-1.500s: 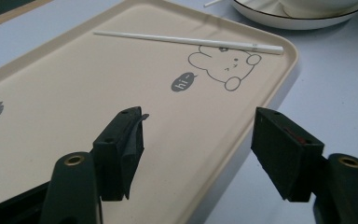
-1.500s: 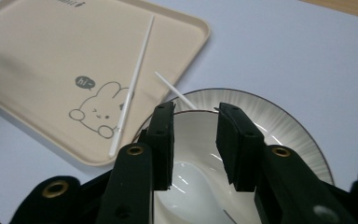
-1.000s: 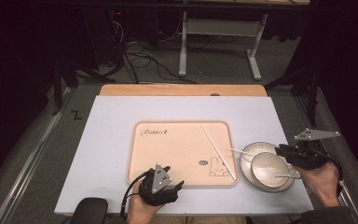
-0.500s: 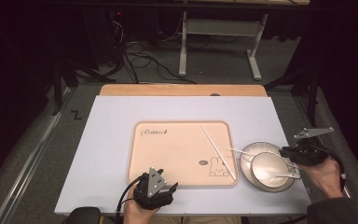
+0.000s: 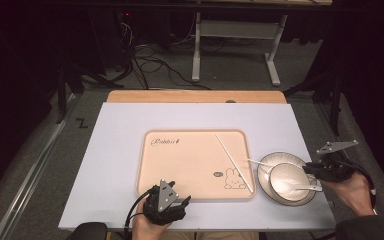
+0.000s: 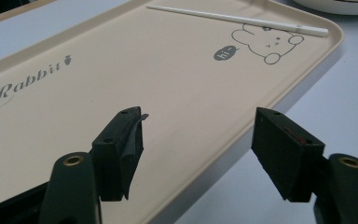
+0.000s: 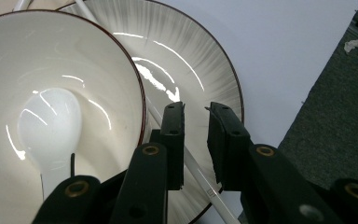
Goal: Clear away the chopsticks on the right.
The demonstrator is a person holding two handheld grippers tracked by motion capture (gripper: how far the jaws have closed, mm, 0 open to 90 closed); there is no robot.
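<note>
One beige rabbit tray (image 5: 180,165) sits on the table, and two white chopsticks (image 5: 234,162) are out, one across the tray and one over the plate. There's one plate (image 5: 300,161), one bowl (image 5: 286,175) and one white spoon (image 7: 51,126).

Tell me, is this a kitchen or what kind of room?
Probably a lab or workshop set up for recording, not a kitchen. Cables lie loose on the grey floor, a metal stand stands behind the table, and the room around is dark.
</note>
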